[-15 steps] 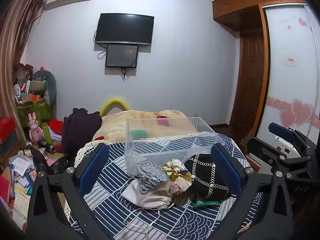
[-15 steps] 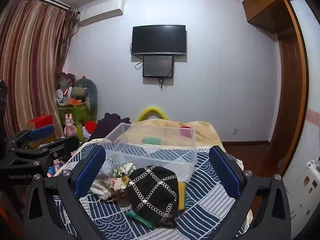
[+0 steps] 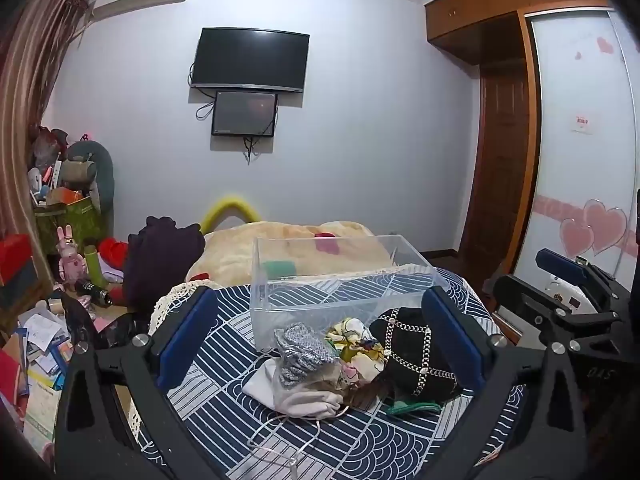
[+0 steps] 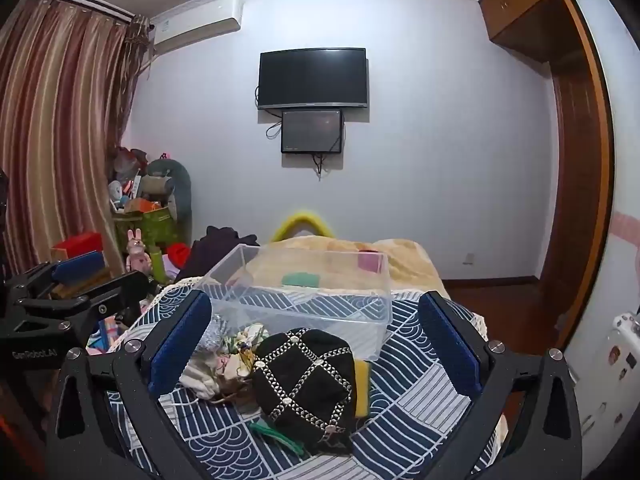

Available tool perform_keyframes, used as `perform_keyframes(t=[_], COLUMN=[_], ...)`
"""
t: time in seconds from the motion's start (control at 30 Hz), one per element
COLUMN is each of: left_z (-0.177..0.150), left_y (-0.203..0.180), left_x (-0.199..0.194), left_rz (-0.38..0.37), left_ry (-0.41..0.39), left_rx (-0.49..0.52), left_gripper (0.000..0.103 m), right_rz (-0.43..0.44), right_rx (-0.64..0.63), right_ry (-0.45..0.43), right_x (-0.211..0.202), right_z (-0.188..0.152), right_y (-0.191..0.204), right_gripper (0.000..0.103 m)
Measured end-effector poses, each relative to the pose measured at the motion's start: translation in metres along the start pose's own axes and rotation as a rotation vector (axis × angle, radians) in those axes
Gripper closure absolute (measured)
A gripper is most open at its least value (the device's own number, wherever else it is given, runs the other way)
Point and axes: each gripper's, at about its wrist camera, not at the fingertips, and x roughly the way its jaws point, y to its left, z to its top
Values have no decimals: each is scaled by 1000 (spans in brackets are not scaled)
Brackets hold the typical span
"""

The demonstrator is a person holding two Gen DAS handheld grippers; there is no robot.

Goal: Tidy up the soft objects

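Bedroom, patterned bedspread (image 3: 224, 412): soft things heaped in front of a clear bin.

Your right gripper (image 4: 316, 344) is spread wide and holds nothing, with the black studded hat (image 4: 306, 384) straight ahead between its fingers, nearer than anything else. Your left gripper (image 3: 318, 340), equally spread, faces the grey knit piece (image 3: 302, 350) and white cloth (image 3: 296, 396). Just beyond the heap stands the clear bin (image 3: 340, 280), its long axis crosswise to you.

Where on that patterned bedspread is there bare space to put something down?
Free cloth shows to the right of the black hat, toward the bed edge, and left of the clear box. The box itself looks empty. It is crowded just in front of the box, where the hat, grey knit and white pouch pile together.
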Motion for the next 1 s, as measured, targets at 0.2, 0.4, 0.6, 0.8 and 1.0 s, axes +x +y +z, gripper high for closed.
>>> perform_keyframes(t=[0.2, 0.4, 0.6, 0.8, 1.0], left_z=[0, -1, -2, -1, -1], left_y=[0, -2, -3, -2, -2], left_x=[1, 1, 0, 0, 2], left_rz=[-9, -3, -2, -4, -9], left_ry=[9, 6, 6, 7, 12], left_rx=[3, 18, 20, 17, 12], left_gripper=[0, 0, 0, 0, 0], right_rz=[-1, 2, 2, 2, 3], right_rx=[9, 7, 8, 12, 11], right_ry=[-1, -5, -4, 0, 1], right_x=[-1, -2, -2, -2, -2], right_z=[0, 0, -1, -1, -1], right_y=[0, 0, 0, 0, 0], right_gripper=[0, 0, 0, 0, 0])
